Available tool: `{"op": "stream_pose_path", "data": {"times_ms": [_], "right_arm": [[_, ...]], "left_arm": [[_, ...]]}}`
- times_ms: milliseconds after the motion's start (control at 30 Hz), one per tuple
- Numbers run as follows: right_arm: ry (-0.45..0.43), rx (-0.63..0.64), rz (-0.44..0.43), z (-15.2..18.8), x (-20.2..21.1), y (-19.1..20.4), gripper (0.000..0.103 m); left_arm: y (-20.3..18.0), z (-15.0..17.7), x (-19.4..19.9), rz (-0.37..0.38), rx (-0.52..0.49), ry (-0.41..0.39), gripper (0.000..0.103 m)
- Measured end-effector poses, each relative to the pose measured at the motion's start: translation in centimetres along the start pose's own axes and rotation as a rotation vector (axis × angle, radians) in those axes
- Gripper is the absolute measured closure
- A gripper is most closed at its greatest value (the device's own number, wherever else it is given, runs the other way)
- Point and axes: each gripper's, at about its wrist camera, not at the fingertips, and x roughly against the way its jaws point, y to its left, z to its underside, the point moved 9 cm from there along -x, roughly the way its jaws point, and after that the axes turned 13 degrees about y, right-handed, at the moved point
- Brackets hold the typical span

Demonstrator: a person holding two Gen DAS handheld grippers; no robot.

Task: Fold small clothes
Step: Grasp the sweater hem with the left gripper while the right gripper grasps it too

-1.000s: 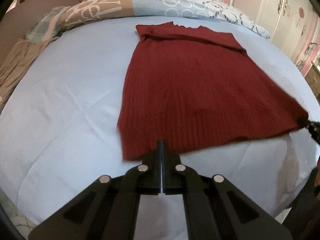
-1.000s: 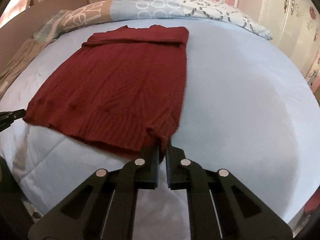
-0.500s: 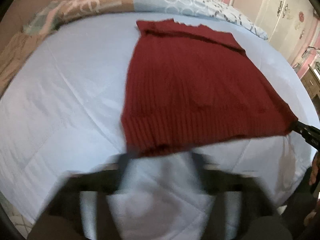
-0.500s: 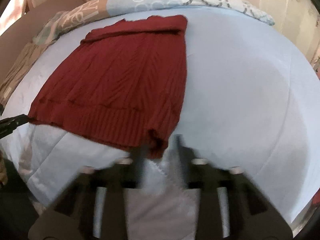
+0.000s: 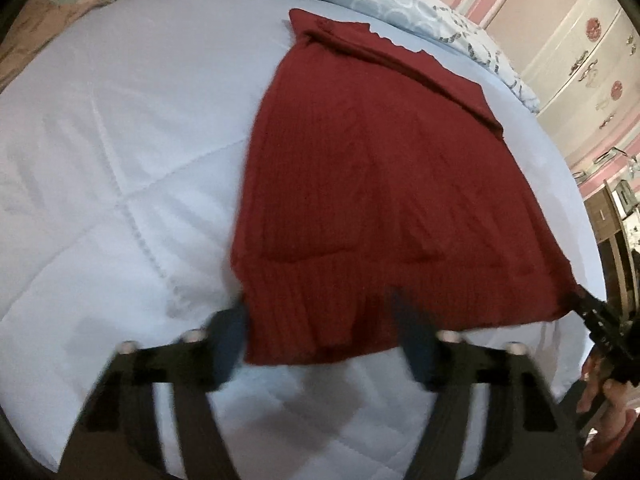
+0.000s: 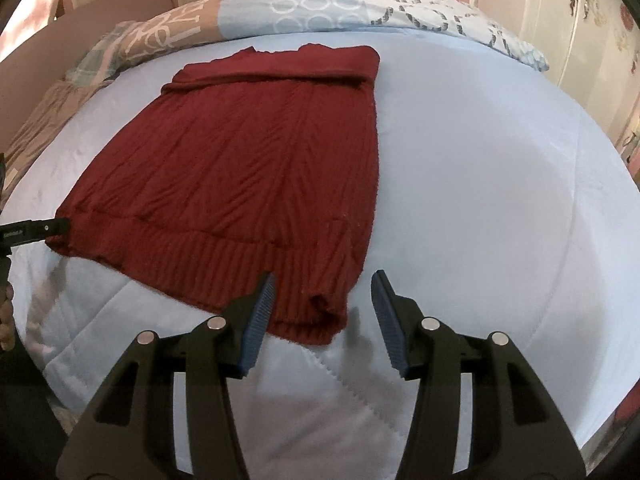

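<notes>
A dark red ribbed knit garment (image 5: pixel 380 184) lies flat on the pale blue quilt (image 5: pixel 120 168), its ribbed hem toward me and its folded top edge far away. It also shows in the right wrist view (image 6: pixel 256 176). My left gripper (image 5: pixel 324 340) is open over the hem's left corner, blurred, with nothing between its pads. My right gripper (image 6: pixel 323 316) is open over the hem's right corner, which lies bunched on the quilt (image 6: pixel 480 200). The right gripper's tip shows at the right edge of the left wrist view (image 5: pixel 592 312).
Patterned pillows (image 6: pixel 360 12) lie along the far edge of the bed. A tan blanket (image 6: pixel 36 120) lies at the far left. A white cabinet (image 5: pixel 592 52) and a wooden piece of furniture (image 5: pixel 612 220) stand to the right of the bed.
Both grippers were shut on the hem corners a second ago. Both have opened and let the hem drop onto the quilt. The left gripper has shifted slightly forward.
</notes>
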Motion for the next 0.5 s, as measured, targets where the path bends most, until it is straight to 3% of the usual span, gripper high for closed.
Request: {"op": "stream_pose_path", "data": {"times_ms": [33, 167, 333, 500], "right_arm": [[0.006, -0.006, -0.002, 0.0, -0.2, 0.0, 0.052], [0.015, -0.034, -0.024, 0.0, -0.4, -0.2, 0.052], [0.011, -0.095, -0.065, 0.0, -0.3, -1.1, 0.042], [0.036, -0.135, -0.105, -0.6, -1.6, -1.1, 0.042]], "left_arm": [[-0.2, -0.1, -0.2, 0.02, -0.001, 0.01, 0.077], [-0.6, -0.5, -0.2, 0.055, 0.006, 0.011, 0.082], [-1.0, -0.4, 0.7, -0.012, -0.046, -0.019, 0.083], [-1.3, 0.0, 0.7, -0.09, -0.105, -0.029, 0.083]]}}
